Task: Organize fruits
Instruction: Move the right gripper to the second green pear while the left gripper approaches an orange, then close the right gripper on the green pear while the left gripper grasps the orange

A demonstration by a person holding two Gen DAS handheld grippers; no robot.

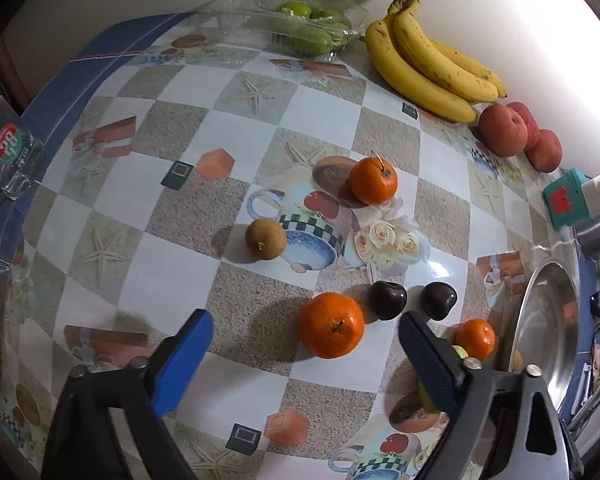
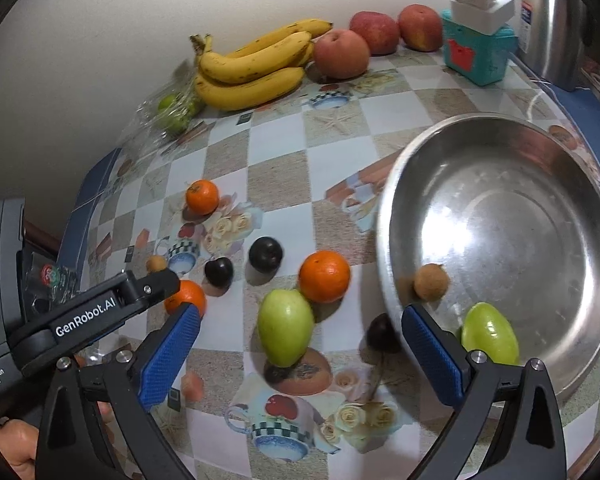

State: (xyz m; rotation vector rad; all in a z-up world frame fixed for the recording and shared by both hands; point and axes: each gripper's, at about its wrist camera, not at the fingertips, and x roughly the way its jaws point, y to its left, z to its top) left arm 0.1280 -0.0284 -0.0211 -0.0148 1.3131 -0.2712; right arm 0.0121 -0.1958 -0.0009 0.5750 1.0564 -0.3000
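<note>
My left gripper (image 1: 306, 344) is open, its jaws on either side of an orange (image 1: 331, 325) on the table. Two dark plums (image 1: 388, 300) lie just beyond, a small orange (image 1: 475, 338) to the right, another orange (image 1: 373, 180) and a brown longan (image 1: 265, 239) farther off. My right gripper (image 2: 300, 344) is open around a green fruit (image 2: 286, 333). An orange (image 2: 324, 277) touches that fruit. The steel bowl (image 2: 540, 152) at right holds a green fruit (image 2: 489, 333) and a longan (image 2: 431, 281). The left gripper (image 2: 100, 312) shows at the left of the right wrist view.
Bananas (image 1: 428, 60), three apples (image 1: 504, 130) and a clear box of green fruit (image 1: 300, 26) line the back wall. A teal power block (image 2: 476, 48) and a steel kettle (image 2: 556, 20) stand at the back right. A glass (image 1: 8, 160) sits at the left edge.
</note>
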